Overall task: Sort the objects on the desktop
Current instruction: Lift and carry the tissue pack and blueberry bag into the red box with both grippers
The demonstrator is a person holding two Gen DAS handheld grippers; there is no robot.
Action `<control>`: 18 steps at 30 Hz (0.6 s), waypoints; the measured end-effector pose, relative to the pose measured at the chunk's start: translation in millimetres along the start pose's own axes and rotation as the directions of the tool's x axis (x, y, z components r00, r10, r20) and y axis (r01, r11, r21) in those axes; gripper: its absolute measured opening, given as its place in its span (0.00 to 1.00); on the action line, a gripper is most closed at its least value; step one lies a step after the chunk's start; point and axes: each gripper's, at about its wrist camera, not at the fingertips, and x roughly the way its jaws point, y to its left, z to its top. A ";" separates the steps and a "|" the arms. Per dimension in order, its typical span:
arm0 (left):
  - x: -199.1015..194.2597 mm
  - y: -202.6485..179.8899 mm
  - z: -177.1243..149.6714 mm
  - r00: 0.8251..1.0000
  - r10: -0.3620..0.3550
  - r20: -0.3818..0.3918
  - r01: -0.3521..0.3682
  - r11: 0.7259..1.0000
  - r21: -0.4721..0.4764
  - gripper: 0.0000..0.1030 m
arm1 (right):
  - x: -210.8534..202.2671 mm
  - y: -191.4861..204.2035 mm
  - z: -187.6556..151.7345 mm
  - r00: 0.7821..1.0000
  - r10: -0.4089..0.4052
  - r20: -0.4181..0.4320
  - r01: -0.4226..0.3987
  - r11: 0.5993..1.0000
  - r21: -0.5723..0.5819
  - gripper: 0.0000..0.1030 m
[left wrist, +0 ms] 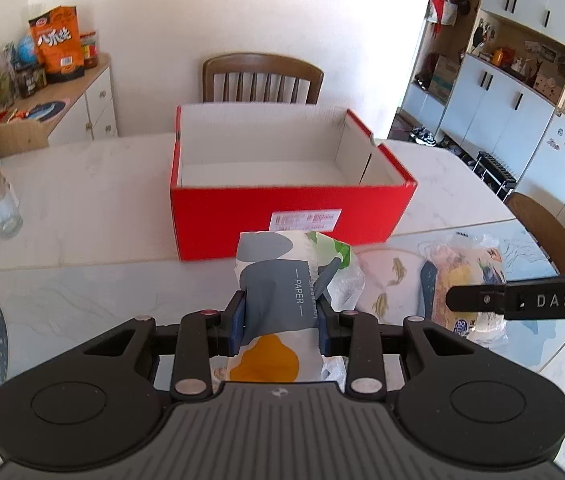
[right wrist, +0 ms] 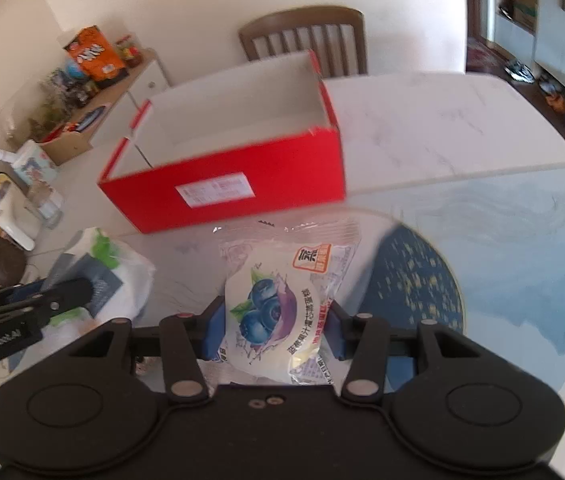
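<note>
My left gripper (left wrist: 281,316) is shut on a tissue pack (left wrist: 278,280) printed grey, white, orange and green, marked PAPER. It is held just in front of an open, empty red cardboard box (left wrist: 290,212) on the marble table. My right gripper (right wrist: 273,330) is shut on a clear-wrapped blueberry cake packet (right wrist: 278,312), also in front of the red box (right wrist: 234,192). The cake packet (left wrist: 466,276) shows at the right in the left wrist view, behind the right gripper's finger (left wrist: 522,300). The tissue pack (right wrist: 102,276) lies at the left in the right wrist view.
A wooden chair (left wrist: 262,78) stands behind the box and another chair (left wrist: 546,232) at the right. A glass jar (left wrist: 0,208) and white jug sit at the table's left. Blue round placemats (right wrist: 414,280) lie on the table. A side cabinet (left wrist: 62,100) carries snacks.
</note>
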 end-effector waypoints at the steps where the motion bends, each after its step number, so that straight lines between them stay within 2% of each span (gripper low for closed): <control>1: -0.3 -0.8 3.6 1.000 -0.006 0.004 0.006 1.000 0.010 0.32 | -2.3 1.9 4.3 1.000 0.007 0.004 -0.007 1.000 -0.008 0.47; 7: 1.4 -2.0 27.9 0.998 -0.043 0.037 0.040 0.997 0.067 0.32 | -7.1 11.5 37.4 0.999 0.033 0.023 -0.033 0.999 -0.028 0.47; 18: 18.0 3.3 77.5 0.995 -0.050 0.092 0.042 0.994 0.097 0.32 | 0.8 27.8 95.8 0.997 0.044 0.056 -0.038 0.994 -0.102 0.47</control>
